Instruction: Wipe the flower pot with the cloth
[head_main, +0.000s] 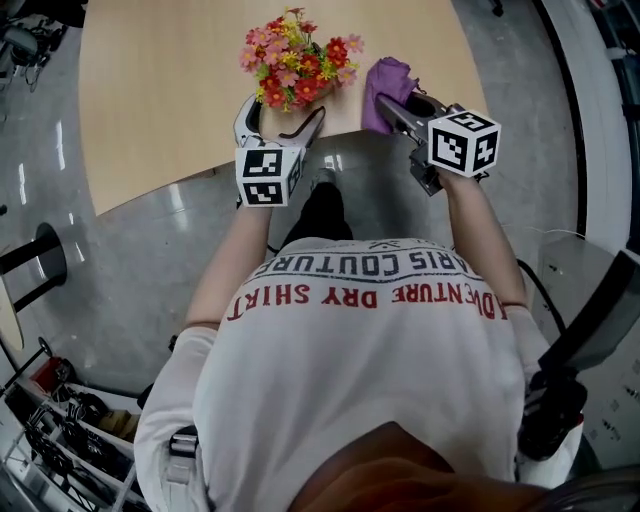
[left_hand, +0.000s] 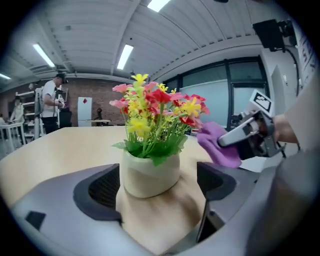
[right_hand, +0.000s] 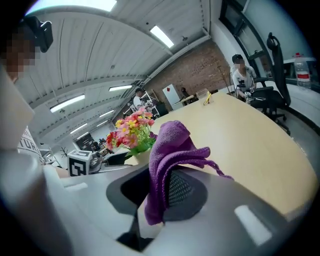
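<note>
- Flower pot (left_hand: 150, 175), pale and rounded, stands upright on the counter (head_main: 150, 100) close to its near edge. From above, its bunch of red, pink and yellow flowers (head_main: 297, 58) hides almost all of it.
- Left claw (left_hand: 156, 186) is spread wide, with one pad on either side of the pot. As far as the left gripper view shows, both pads stand clear of the pot's wall, so it grips nothing. It looks placed there to bracket the pot, ready to steady it if the wipe pushes it sideways.
- Right claw (right_hand: 160, 186) is pinching the purple cloth (right_hand: 170, 145). A folded wad rises above the pads and a tail hangs below them. Held this way, soft fabric rather than hard plastic would be what meets the pot.
- The cloth is just to the right of the pot, near the outer blooms and apart from the pot's wall. I judge that the wiping stroke has not made contact yet.
- Both forearms (head_main: 480, 235) reach forward from the body, roughly side by side. Both claws tip a little downward toward the pot. The left points straight at it, and the right angles in from the pot's right.
- The next move probably calls for lowering the cloth below the flowers to reach the pot's side. Brushing the blooms could tip the light pot.
</note>
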